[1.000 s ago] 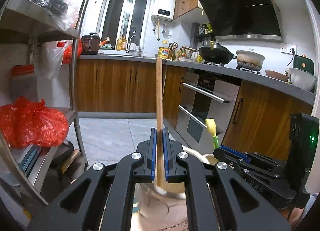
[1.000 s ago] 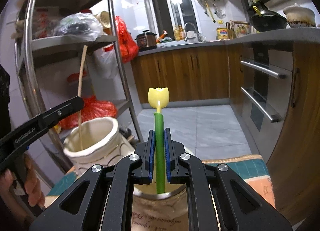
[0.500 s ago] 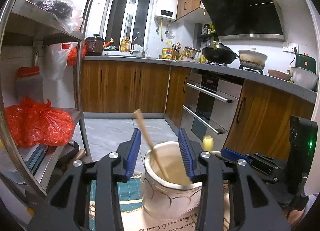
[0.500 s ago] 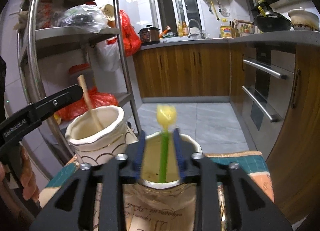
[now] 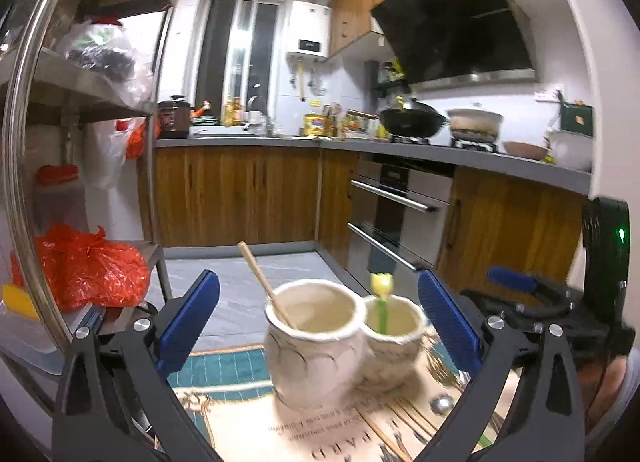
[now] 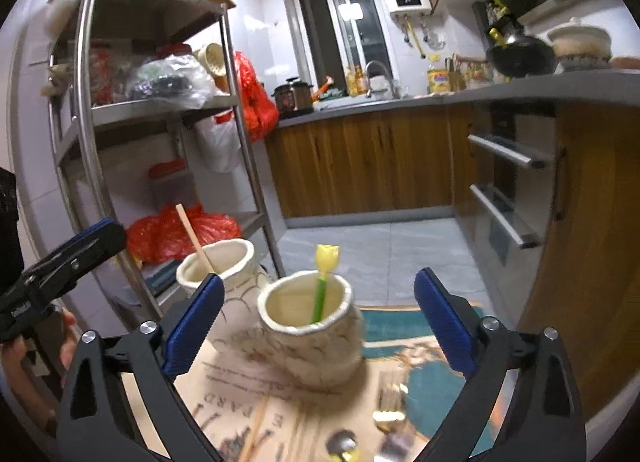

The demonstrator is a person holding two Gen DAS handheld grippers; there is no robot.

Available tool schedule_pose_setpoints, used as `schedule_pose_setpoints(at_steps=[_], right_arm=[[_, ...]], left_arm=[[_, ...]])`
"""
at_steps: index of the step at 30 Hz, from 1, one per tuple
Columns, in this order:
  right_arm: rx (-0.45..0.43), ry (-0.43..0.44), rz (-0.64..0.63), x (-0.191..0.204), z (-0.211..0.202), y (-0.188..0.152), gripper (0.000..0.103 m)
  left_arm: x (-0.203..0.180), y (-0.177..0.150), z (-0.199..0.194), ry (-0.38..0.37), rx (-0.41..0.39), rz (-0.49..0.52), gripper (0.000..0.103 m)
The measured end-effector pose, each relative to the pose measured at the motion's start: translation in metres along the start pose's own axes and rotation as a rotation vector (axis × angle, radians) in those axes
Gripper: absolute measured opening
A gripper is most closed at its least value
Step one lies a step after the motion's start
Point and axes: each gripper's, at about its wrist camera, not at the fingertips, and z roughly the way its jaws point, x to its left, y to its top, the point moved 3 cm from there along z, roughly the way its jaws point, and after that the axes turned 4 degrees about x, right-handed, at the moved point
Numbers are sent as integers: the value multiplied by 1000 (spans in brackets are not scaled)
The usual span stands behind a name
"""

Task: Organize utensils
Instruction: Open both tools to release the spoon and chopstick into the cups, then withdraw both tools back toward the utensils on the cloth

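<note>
Two cream ceramic pots stand side by side on a printed mat. The left pot (image 5: 314, 336) (image 6: 224, 274) holds a wooden chopstick (image 5: 262, 282) (image 6: 196, 238) leaning left. The right pot (image 5: 394, 338) (image 6: 310, 336) holds a green utensil with a yellow tulip top (image 5: 382, 294) (image 6: 324, 274). My left gripper (image 5: 318, 322) is open and empty, back from the pots. My right gripper (image 6: 316, 322) is open and empty above the right pot. Several loose utensils, a gold fork (image 6: 390, 398) and spoons (image 5: 440, 402), lie blurred on the mat in front of the pots.
A steel shelf rack (image 6: 160, 110) with red bags (image 5: 84, 274) stands at the left. Wooden cabinets and an oven (image 5: 392, 214) line the back and right. The mat (image 5: 224, 366) has a teal border.
Both grippers opened wide and drew back and up. The chopstick and the tulip utensil were let go and now rest in their pots.
</note>
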Motion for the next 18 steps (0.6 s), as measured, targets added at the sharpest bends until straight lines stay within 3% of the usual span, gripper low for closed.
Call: schedule_pose_setpoints(at_steps=[9,18], right_arm=[[37,-73,22,-33,-52,-28,98],[110,-194,-8,-55,-64,-76,98]], left_arm=[[-23,-29,-39,29,39,67,98],[-33,-88,-21,13,234,67,98]])
